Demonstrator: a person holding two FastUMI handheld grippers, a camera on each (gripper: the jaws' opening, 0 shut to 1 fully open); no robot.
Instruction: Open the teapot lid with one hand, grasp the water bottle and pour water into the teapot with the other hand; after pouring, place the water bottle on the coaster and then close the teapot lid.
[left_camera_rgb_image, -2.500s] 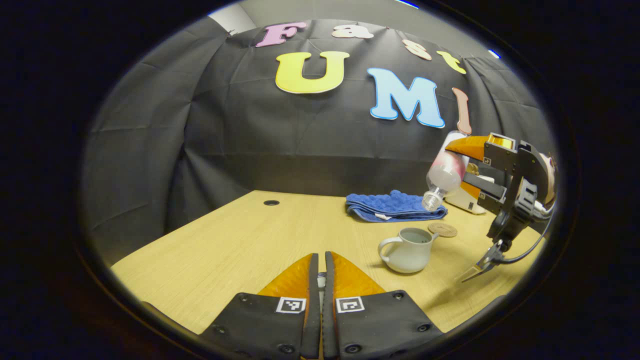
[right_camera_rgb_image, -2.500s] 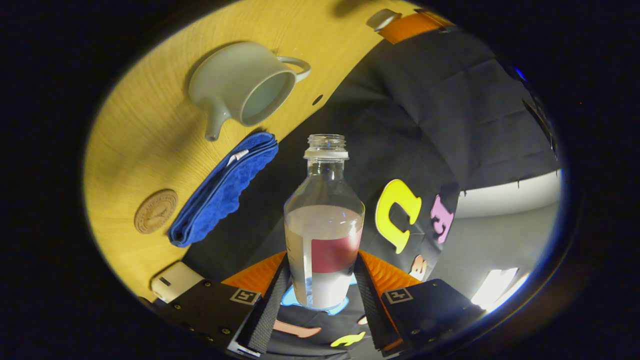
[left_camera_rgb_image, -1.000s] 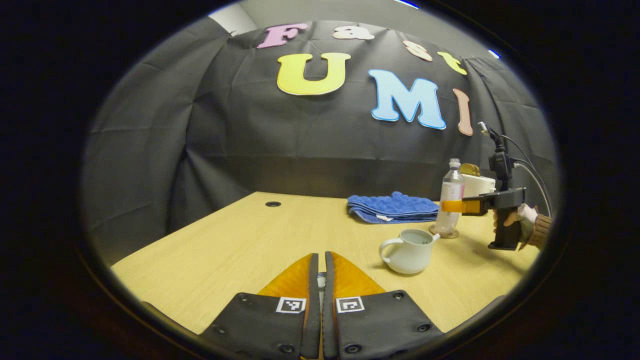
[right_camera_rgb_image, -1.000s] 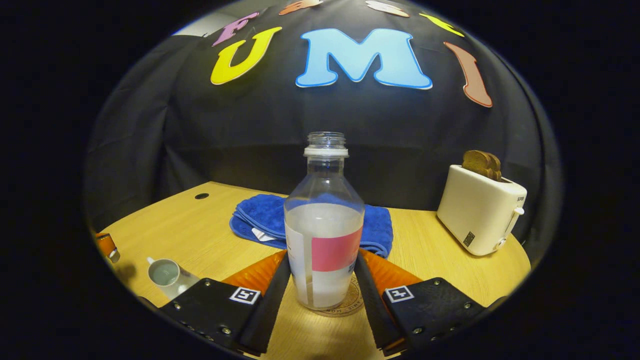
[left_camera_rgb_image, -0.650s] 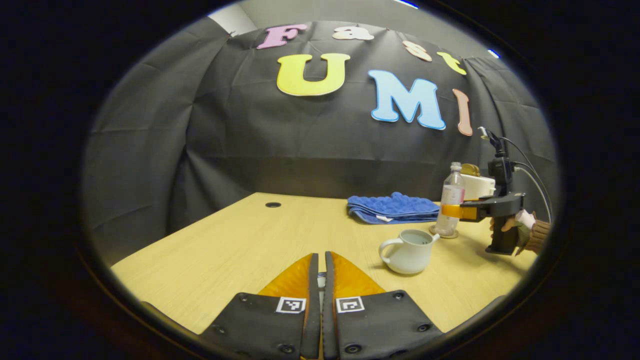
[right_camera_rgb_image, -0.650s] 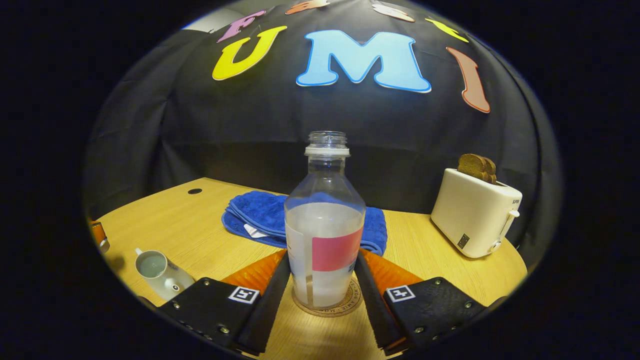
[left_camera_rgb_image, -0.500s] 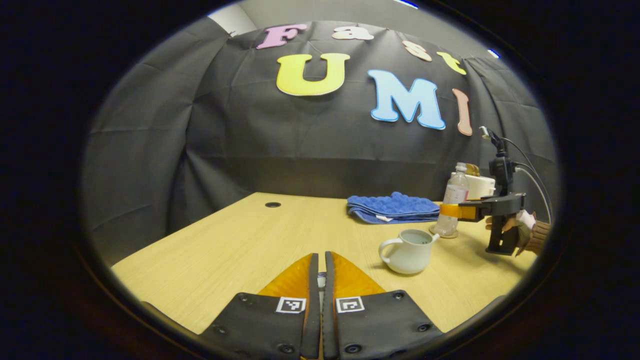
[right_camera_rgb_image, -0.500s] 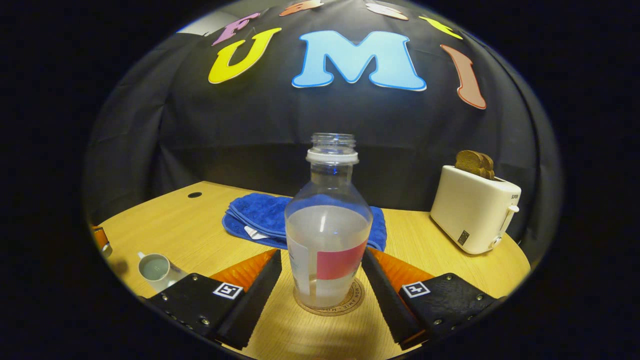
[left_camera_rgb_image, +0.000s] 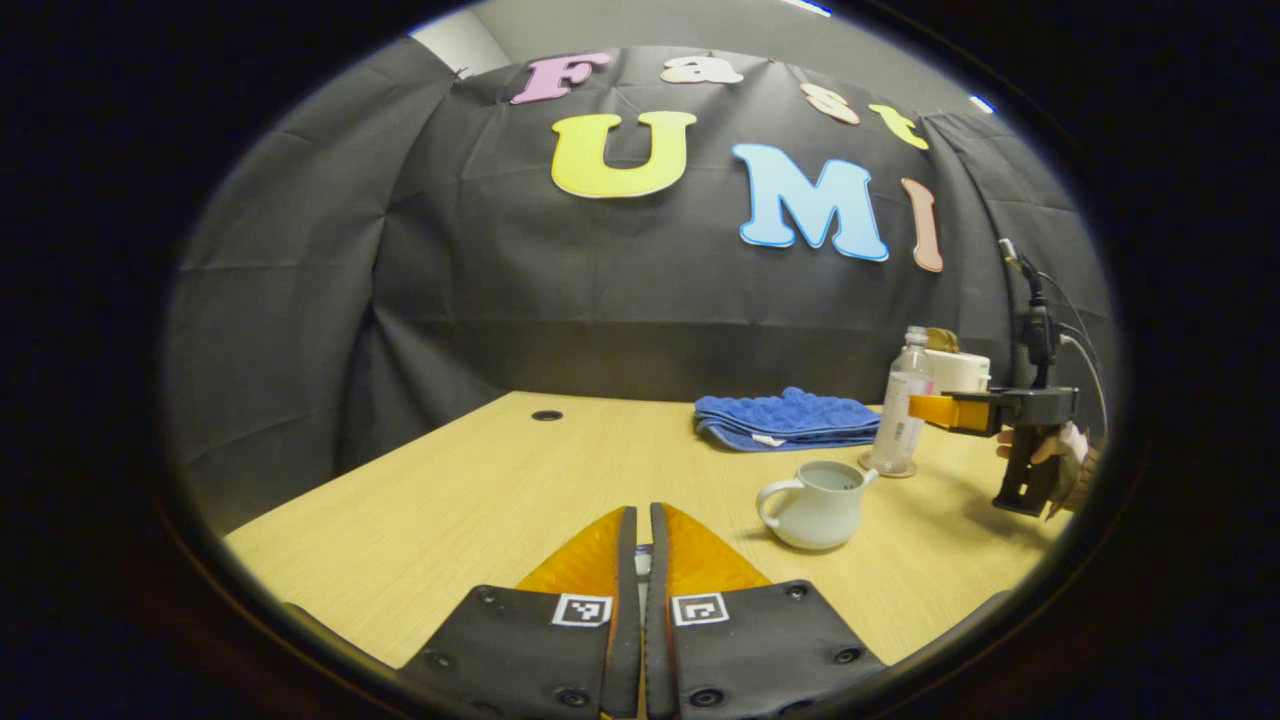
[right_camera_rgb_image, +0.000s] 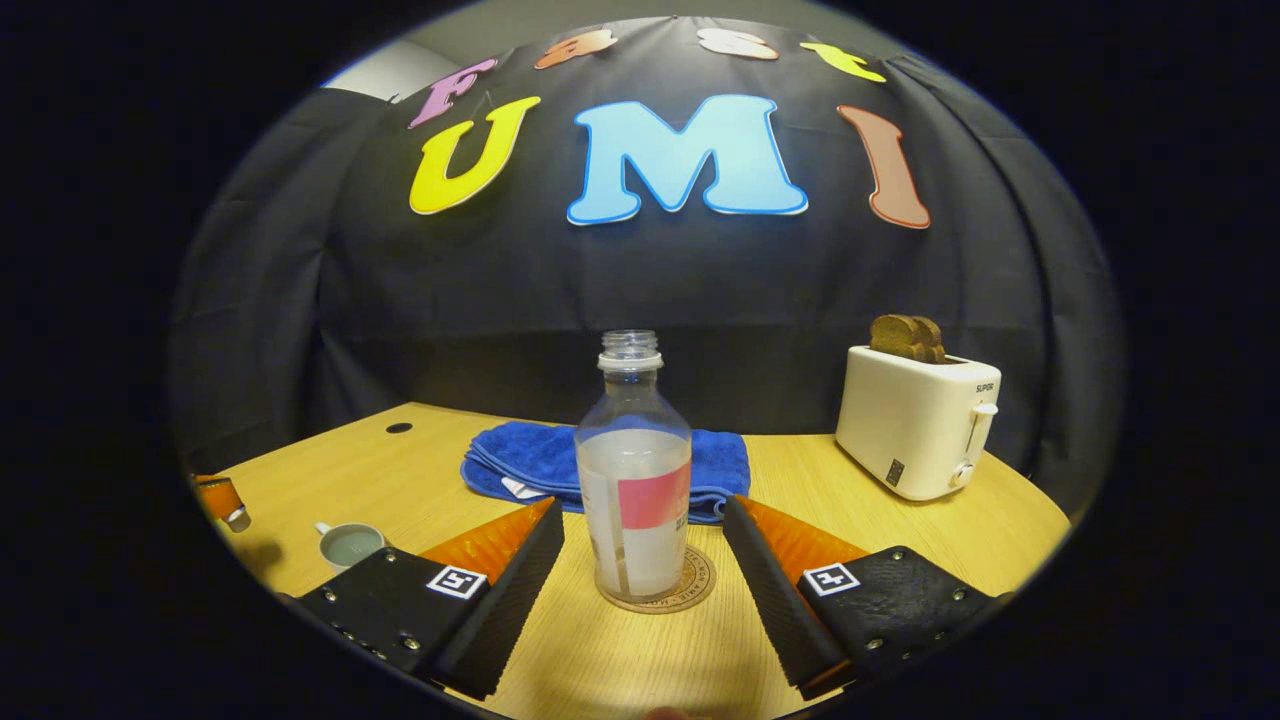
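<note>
Right gripper view: the right tongs (right_camera_rgb_image: 645, 520) are spread wide, their fingers (right_camera_rgb_image: 515, 575) flanking the water bottle (right_camera_rgb_image: 634, 480) with clear gaps on both sides, touching nothing. The bottle is clear plastic, round-shouldered with a ribbed, uncapped neck and a pink label band; it stands upright on a round, cork-like coaster (right_camera_rgb_image: 655, 592) and is a little over half full of water. Behind it lies a folded blue towel (right_camera_rgb_image: 610, 458) of nubby terry, toward the tabletop's far edge. Near the far right corner stands a boxy cream toaster (right_camera_rgb_image: 915, 420) with brown toast sticking out of its slot. The teapot (right_camera_rgb_image: 350, 545) sits low at the left, near the tabletop's left edge in this view.

Left gripper view: the left tongs (left_camera_rgb_image: 640, 545) are pressed nearly together; something small sits between the fingers, too hidden to tell what. The teapot (left_camera_rgb_image: 815, 500) is glossy pale ceramic, squat, with a loop handle and a short spout; it is lidless with water inside. Beyond it the bottle (left_camera_rgb_image: 900, 410) stands on its coaster, and the right tongs (left_camera_rgb_image: 935, 410), held by a hand (left_camera_rgb_image: 1050, 455), hang just beside it. The tabletop (left_camera_rgb_image: 480, 480) is light wood-grain laminate with a round cable hole (left_camera_rgb_image: 546, 415) near the far edge. Black creased cloth walls the booth.
</note>
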